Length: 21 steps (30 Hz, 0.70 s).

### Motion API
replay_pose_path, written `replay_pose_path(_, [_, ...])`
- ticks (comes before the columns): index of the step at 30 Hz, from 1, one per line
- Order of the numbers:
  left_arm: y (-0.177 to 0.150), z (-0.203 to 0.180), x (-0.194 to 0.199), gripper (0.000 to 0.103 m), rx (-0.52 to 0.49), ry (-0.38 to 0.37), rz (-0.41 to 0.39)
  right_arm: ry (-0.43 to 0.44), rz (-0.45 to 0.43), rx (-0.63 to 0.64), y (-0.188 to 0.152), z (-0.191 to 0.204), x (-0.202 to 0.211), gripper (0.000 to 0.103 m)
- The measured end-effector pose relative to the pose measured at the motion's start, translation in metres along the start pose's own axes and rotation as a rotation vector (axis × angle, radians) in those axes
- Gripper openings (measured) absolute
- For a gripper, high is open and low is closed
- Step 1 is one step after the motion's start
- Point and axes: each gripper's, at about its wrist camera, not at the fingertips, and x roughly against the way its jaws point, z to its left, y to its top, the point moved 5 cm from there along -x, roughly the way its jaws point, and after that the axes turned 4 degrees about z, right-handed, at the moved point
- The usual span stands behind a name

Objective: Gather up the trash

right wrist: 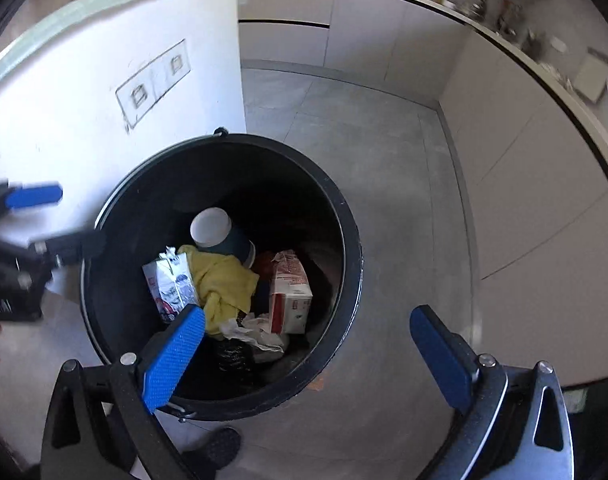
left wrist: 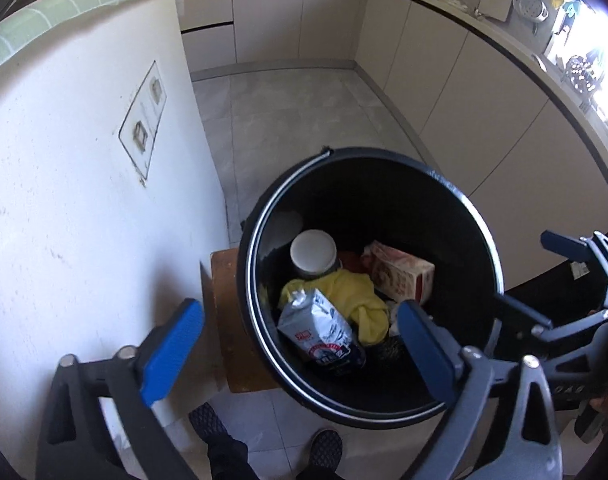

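A black bucket [left wrist: 480, 240] with a metal rim stands on the floor, also in the right wrist view [right wrist: 350, 236]. Inside lie a blue-white milk carton [left wrist: 324, 332], a yellow cloth [left wrist: 356, 296], an upturned paper cup [left wrist: 313, 254], a red-white carton [left wrist: 400, 272] and crumpled white paper [right wrist: 256, 332]. My left gripper [left wrist: 300, 352] is open and empty, hovering over the bucket's near left side. My right gripper [right wrist: 308, 356] is open and empty above the bucket's near right rim. The right gripper also shows at the edge of the left wrist view [left wrist: 576, 248].
A white wall [left wrist: 84, 200] with outlet marks stands left of the bucket. A brown board [left wrist: 228, 320] lies under the bucket's left side. Beige kitchen cabinets [left wrist: 464, 92] run along the back and right. Grey tile floor [right wrist: 384, 160] lies beyond. The person's shoes [left wrist: 324, 448] are below.
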Motion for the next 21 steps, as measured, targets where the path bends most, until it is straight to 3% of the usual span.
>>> replay_pose_path(9, [0.003,-0.006,0.006,0.103,-0.019,0.003,-0.007,-0.015,0.047,-0.110,-0.011,-0.018,0.004,0.103])
replay_pose_path(21, [-0.001,-0.010,0.047,0.103,-0.032,0.015,-0.060,-0.045,0.010,-0.190,-0.023,-0.030,0.054,0.103])
